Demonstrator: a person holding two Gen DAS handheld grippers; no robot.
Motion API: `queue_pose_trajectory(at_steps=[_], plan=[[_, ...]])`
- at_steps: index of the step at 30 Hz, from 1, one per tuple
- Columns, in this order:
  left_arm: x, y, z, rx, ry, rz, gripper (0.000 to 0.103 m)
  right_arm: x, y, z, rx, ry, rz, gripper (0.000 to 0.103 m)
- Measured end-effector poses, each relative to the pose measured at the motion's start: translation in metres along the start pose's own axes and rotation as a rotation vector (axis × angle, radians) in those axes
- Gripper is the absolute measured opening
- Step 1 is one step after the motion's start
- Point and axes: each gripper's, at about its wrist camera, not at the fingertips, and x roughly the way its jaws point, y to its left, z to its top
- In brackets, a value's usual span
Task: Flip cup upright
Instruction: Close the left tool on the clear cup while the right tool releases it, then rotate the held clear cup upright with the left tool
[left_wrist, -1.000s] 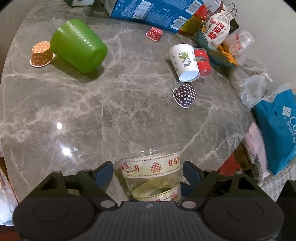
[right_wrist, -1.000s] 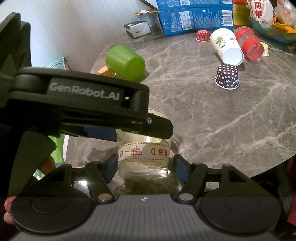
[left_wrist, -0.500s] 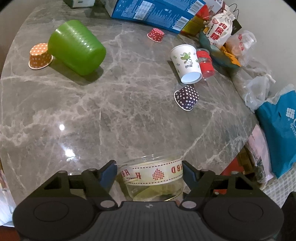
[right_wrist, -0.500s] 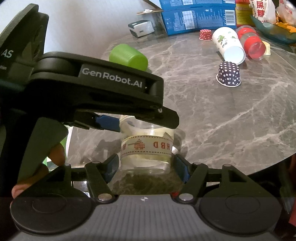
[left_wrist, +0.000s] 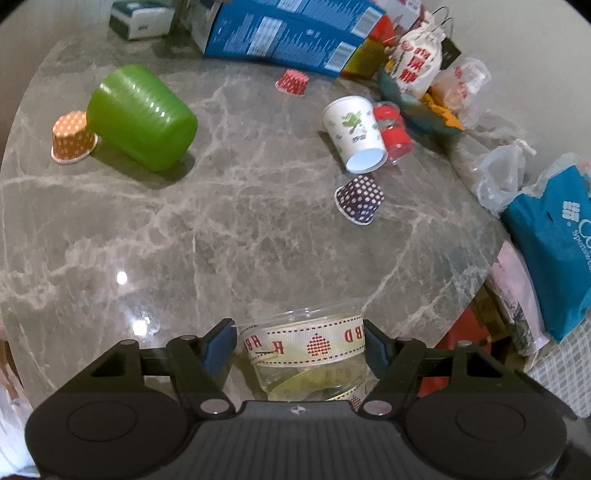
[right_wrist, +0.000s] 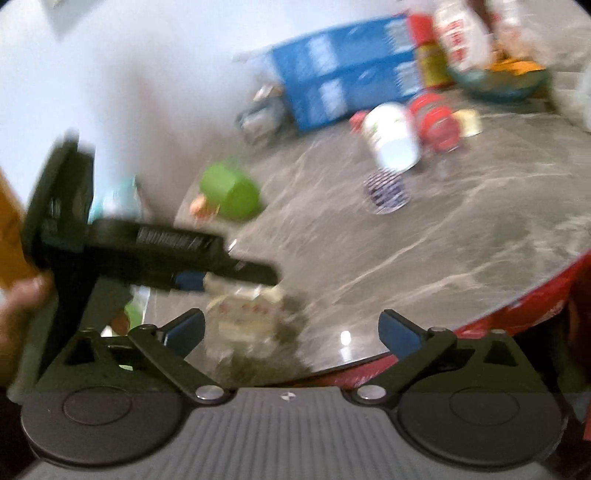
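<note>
A clear plastic cup (left_wrist: 301, 343) with a cream ribbon printed with red hearts and letters stands mouth-up at the near edge of the marble table (left_wrist: 229, 229). My left gripper (left_wrist: 300, 341) is shut on it, one blue pad on each side. In the blurred right wrist view the cup (right_wrist: 243, 314) sits left of centre under the left gripper. My right gripper (right_wrist: 291, 328) is open and empty, its pads wide apart, with the cup just inside its left pad.
On the table lie a green cup (left_wrist: 142, 116) on its side, an orange dotted cup (left_wrist: 72, 136), a white paper cup (left_wrist: 356, 133), a red-lidded jar (left_wrist: 391, 133), a dark dotted cup (left_wrist: 360, 199) and a red dotted cup (left_wrist: 291, 82). Blue boxes (left_wrist: 295, 33) and bags crowd the far and right edges.
My right gripper has opened and let go of the clear cup, then swung back and to the right, blurring its view. My left gripper keeps hold of the cup.
</note>
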Motion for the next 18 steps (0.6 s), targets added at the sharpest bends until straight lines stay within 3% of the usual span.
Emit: queue_pose_trajectory(at_steps=[8, 10, 18], plan=[[-0.011, -0.013, -0.005, 0.073, -0.089, 0.026, 0.073, -0.025, -0.043, -0.011, 0.122, -0.132, -0.054, 0.102], [-0.018, -0.017, -0.007, 0.097, -0.152, 0.040, 0.073, -0.026, -0.051, -0.016, 0.139, -0.150, -0.067, 0.102], [-0.047, -0.036, -0.028, 0.237, -0.531, 0.056, 0.073, -0.038, -0.079, -0.029, 0.202, -0.235, -0.100, 0.102]])
